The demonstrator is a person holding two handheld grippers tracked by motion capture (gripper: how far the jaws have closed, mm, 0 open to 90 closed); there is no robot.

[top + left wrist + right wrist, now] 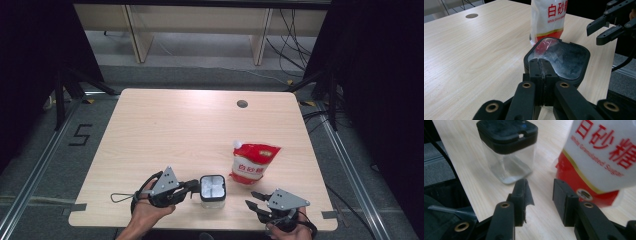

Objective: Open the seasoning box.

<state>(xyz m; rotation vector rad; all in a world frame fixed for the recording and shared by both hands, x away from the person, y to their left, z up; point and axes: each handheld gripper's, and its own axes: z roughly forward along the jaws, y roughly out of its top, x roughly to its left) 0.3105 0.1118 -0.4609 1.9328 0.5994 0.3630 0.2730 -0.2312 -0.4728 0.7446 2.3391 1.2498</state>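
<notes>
Near the table's (150, 130) front edge, the left gripper (196, 186) is clamped on the clear jar's (212, 189) black rim. The right gripper (254, 199) hovers open and empty beside the sugar pouch (252, 163).

A light wood counter (165, 130) with a round hole (242, 104) near its far edge. Beyond it, grey floor (200, 75), what may be pale cabinets (200, 20), and loose cables (295, 45).
</notes>
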